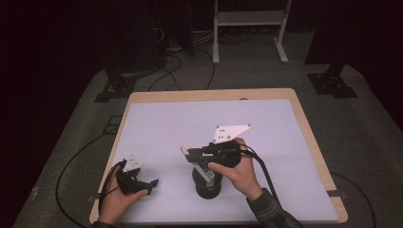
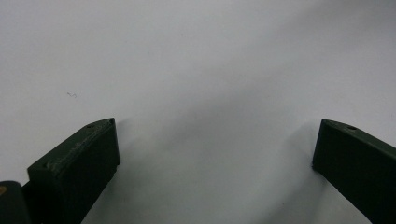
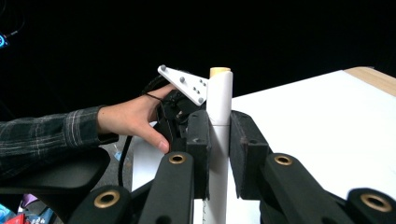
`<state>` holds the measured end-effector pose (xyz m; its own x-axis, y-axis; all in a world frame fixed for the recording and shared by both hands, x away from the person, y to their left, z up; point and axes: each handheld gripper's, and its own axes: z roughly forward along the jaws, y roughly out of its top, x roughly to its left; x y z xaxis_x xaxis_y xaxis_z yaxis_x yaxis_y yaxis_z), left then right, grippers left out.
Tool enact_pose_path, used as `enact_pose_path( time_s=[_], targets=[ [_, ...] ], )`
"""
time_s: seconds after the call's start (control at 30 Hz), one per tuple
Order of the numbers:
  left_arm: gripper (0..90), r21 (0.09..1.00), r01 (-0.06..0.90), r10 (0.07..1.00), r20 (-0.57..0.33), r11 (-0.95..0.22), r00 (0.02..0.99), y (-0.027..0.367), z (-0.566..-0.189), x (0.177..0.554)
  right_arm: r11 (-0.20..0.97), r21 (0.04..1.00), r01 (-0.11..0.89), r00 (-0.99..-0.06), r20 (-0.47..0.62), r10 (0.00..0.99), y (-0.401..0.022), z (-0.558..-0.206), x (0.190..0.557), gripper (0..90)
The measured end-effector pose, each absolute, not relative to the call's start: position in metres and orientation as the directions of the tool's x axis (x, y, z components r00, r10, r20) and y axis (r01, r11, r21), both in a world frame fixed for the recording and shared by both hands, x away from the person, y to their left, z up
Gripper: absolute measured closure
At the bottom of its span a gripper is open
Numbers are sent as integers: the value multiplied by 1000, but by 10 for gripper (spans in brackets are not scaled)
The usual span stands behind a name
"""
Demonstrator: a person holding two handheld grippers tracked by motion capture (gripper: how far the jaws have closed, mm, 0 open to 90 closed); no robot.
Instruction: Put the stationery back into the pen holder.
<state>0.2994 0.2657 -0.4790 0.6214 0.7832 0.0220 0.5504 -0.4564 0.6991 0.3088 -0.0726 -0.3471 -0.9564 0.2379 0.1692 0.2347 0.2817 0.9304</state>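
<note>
A: Where is the white stick (image 3: pixel 219 116)?

B: Near the front middle of the table (image 1: pixel 304 123), clamped between the jaws of the right gripper (image 1: pixel 205 164), just above a black round holder (image 1: pixel 207 186). It looks ready to go in or come out.

A: And the left gripper (image 2: pixel 215 154)?

B: Its jaws stand wide apart over bare white tabletop, holding nothing. The person should probably keep the stick straight and steady the holder.

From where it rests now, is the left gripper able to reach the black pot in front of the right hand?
Probably yes: the left gripper is open, and bare table lies between it and the black pot. The right gripper only holds the white stick above.
</note>
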Motion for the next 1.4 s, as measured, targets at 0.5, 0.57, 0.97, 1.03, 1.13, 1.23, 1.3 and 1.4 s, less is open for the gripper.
enact_pose_path(
  time_s=[0.5,0.57,0.97,1.03,1.13,1.23,1.3,1.4],
  targets=[
    [0,701,550,784,22,-455,621,266,-479,299,381,893,240,-951,138,275,-67,-370,307,780],
    [0,701,550,784,22,-455,621,266,-479,299,389,889,240,-951,137,276,-68,-372,308,780],
    [0,700,550,784,22,-456,621,266,-479,300,406,881,241,-951,131,282,-71,-376,307,750],
    [0,700,550,784,22,-455,621,266,-479,300,405,883,237,-951,126,283,-73,-375,306,747],
    [0,700,550,784,22,-455,621,266,-479,300,399,886,238,-949,124,289,-76,-373,306,743],
    [0,700,551,784,21,-455,620,266,-479,300,397,888,231,-948,114,296,-82,-371,306,730],
    [0,700,552,784,20,-454,620,266,-479,300,383,892,238,-940,114,320,-92,-368,306,717],
    [0,700,552,784,20,-454,620,266,-479,300,379,894,239,-936,108,335,-97,-368,308,704]
  ],
)
